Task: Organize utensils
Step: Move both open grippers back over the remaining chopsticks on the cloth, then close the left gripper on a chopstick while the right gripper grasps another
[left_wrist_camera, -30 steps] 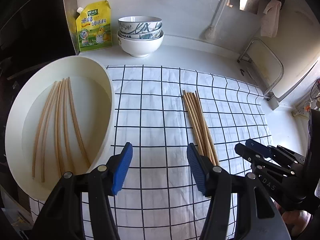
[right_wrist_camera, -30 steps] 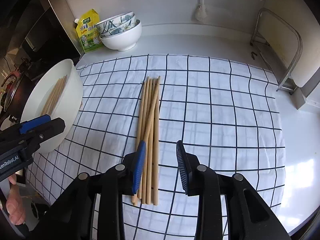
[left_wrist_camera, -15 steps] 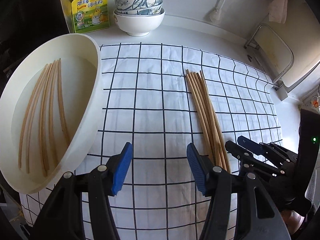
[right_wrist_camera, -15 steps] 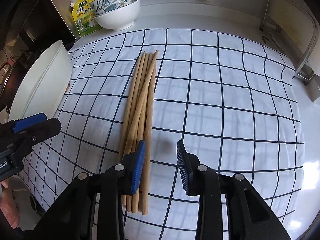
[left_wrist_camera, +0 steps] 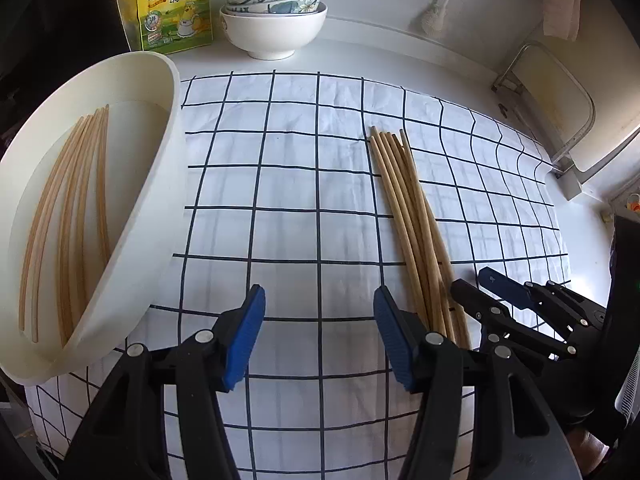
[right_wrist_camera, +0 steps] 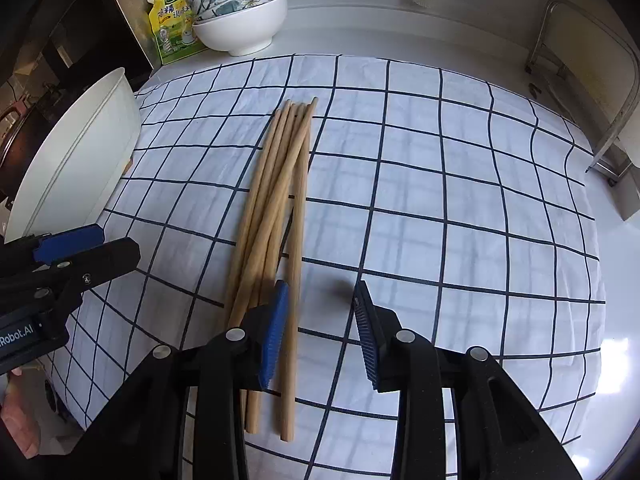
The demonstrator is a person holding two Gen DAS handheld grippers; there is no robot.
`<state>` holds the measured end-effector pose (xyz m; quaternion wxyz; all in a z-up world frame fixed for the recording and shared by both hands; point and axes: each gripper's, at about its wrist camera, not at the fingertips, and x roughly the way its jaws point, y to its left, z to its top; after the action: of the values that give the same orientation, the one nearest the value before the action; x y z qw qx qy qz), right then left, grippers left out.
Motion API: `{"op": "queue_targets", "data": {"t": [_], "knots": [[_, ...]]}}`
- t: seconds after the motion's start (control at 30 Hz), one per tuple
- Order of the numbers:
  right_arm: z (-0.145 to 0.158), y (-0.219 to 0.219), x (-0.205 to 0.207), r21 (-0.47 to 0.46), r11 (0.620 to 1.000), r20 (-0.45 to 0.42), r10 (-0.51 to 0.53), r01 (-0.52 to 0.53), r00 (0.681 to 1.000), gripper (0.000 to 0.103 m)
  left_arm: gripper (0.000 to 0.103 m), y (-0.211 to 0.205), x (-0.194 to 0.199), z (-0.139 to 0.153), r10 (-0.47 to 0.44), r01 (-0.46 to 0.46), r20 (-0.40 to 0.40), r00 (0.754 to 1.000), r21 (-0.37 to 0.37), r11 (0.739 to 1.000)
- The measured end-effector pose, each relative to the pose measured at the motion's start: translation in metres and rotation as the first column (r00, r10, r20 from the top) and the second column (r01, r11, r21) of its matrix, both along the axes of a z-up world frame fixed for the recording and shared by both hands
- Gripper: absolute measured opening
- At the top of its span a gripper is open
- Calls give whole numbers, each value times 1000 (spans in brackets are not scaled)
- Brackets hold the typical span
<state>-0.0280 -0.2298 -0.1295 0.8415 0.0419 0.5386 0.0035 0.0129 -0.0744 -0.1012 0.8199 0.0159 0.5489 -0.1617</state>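
Note:
A bundle of several wooden chopsticks (right_wrist_camera: 280,208) lies lengthwise on the checked cloth (right_wrist_camera: 440,200); it also shows in the left wrist view (left_wrist_camera: 412,220). More chopsticks (left_wrist_camera: 76,216) lie in the white basin (left_wrist_camera: 160,184) at the left. My right gripper (right_wrist_camera: 320,332) is open, low over the near ends of the bundle, with one chopstick between its jaws and the others under the left finger (right_wrist_camera: 274,336). My left gripper (left_wrist_camera: 318,336) is open and empty over bare cloth between the basin and the bundle.
Stacked bowls (left_wrist_camera: 274,20) and a yellow seasoning pouch (left_wrist_camera: 176,12) stand at the back of the counter. A metal rack (right_wrist_camera: 580,80) stands at the right. The basin's outer wall (right_wrist_camera: 76,152) is at the left, dark stove items beyond it.
Both grippers have moved forward and lower toward the cloth. The right gripper has come down over the near ends of the chopstick bundle. The chopsticks have not moved.

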Motion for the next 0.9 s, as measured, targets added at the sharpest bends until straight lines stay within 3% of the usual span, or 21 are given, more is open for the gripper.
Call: {"op": "queue_targets", "data": {"t": [0.3, 0.43, 0.9], "knots": [[1, -23, -5, -3, 999, 14, -41, 41, 999, 32, 58, -25, -3, -14, -46, 46, -6, 999, -14, 999], [1, -35, -8, -8, 999, 20, -52, 53, 998, 36, 58, -37, -4, -23, -67, 67, -2, 998, 4, 998], [7, -41, -15, 11, 998, 49, -63, 62, 997, 36, 65, -53, -5, -31, -79, 77, 15, 997, 69, 995]]}}
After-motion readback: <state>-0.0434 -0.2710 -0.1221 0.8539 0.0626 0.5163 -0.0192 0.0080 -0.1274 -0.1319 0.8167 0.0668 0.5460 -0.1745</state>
